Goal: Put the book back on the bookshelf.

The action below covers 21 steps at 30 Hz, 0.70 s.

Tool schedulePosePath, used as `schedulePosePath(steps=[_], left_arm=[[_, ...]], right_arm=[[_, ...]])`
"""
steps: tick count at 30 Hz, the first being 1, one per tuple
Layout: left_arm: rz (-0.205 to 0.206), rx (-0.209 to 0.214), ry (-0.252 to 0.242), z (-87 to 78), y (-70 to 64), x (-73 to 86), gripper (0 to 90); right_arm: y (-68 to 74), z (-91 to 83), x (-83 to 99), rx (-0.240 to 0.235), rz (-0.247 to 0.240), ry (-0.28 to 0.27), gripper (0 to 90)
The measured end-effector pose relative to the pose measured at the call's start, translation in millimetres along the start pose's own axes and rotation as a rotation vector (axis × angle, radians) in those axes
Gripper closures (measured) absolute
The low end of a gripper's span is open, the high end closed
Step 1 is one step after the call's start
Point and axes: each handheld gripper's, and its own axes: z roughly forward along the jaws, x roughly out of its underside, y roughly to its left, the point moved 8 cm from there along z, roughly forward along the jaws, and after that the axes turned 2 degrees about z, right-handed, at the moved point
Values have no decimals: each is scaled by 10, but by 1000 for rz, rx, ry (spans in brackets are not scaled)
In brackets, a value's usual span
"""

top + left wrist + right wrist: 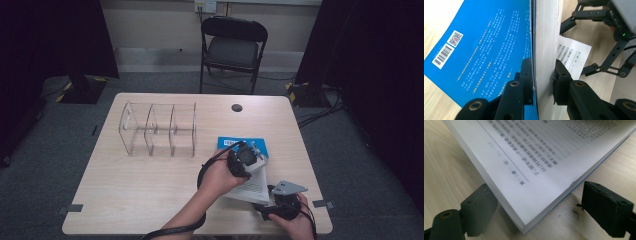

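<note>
On the wooden table (150, 175) a clear plastic organizer (157, 129) with three compartments stood at the far left part, well apart from the hands. A small dark round thing (237, 107) lay near the far edge, and a black folding chair (232, 47) stood behind the table. Nothing stood between the grippers and the book.

The book (247, 172) lay at the right part of the table, near the front edge. Its cover was blue, and in the left gripper view the blue cover (486, 50) carried white text, a barcode and a small square code. The pages were white with rows of printed text, and in the right gripper view one corner of the page block (529, 195) pointed toward the camera, with a thin blue edge below it.

The left gripper (245, 156) was closed on a thick part of the book: one jaw pressed the blue cover and the other pressed the white pages. One loose page (574, 58) stuck out to the side. The right gripper (536, 217) was wide open, with its jaws at both sides of the corner of the book, not touching it.
</note>
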Motion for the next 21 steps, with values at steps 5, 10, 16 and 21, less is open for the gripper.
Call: schedulePosePath(steps=[5,10,16,21], left_arm=[[1,-7,4,-25,14,-13,743],[-6,-6,1,-40,19,-26,744],[-11,-11,6,-41,19,-41,746],[-22,-12,9,-79,44,-66,750]], right_arm=[[-9,-55,-49,26,-4,-39,137],[-10,-40,-38,6,11,-39,138],[0,-7,-12,-5,-3,-19,137],[12,2,-16,2,-17,-17,137]])
